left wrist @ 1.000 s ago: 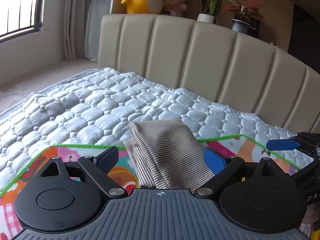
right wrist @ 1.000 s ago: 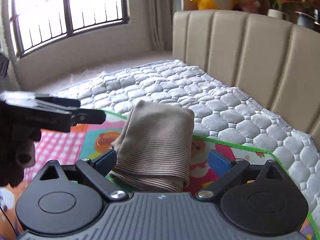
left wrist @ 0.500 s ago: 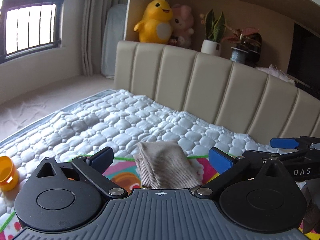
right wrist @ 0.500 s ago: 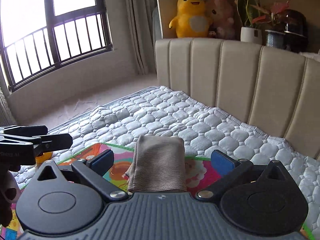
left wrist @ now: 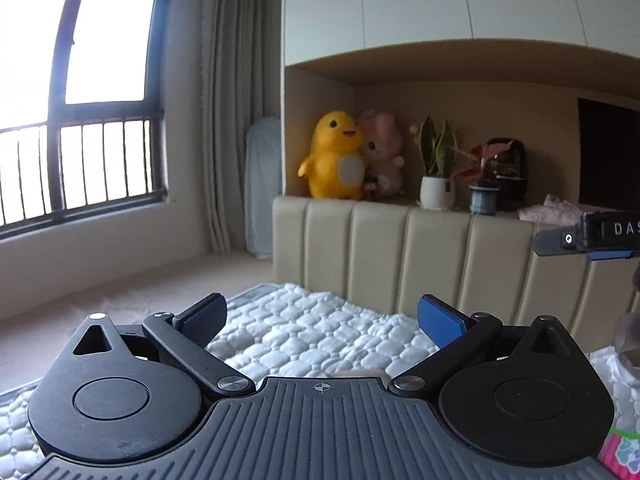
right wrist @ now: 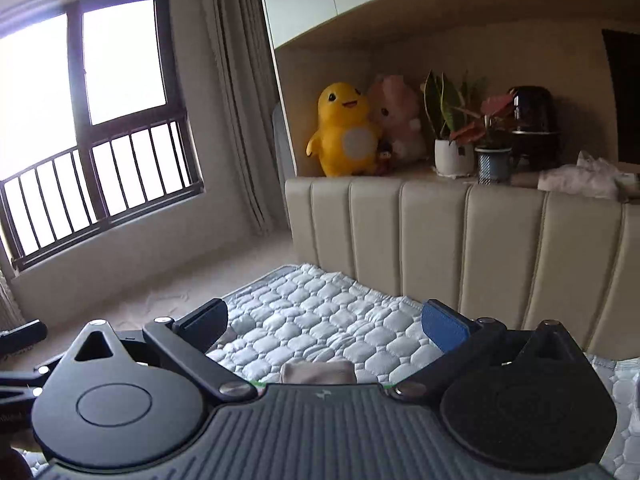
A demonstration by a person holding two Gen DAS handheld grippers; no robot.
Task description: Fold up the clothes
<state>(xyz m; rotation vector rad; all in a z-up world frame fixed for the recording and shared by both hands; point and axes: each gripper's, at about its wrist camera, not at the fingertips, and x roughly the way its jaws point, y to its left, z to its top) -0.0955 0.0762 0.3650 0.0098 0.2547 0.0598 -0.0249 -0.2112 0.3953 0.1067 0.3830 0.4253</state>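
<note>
Bedroom setup: quilted mattress (right wrist: 316, 320) running up to a padded headboard (right wrist: 460, 236), with a yellow plush (right wrist: 346, 132) and plants (right wrist: 452, 120) on the ledge above, and a window (right wrist: 96, 120) off to the left. Both grippers are up in the air and pointing at the headboard, not at the work. Left gripper (left wrist: 320, 320) has its fingers spread wide with nothing between them, and the right gripper (right wrist: 324, 320) is the same. The cloth (right wrist: 318, 372) is only a beige sliver peeking over the right gripper's body, lying near the mattress's near edge, and it looks bundled up already. If another fold is needed, I'd tilt both grippers down first so the cloth is fully in view, then come in low at two corners of one edge. Pinching blind from up here would probably just grab one layer and wreck the stack.
</note>
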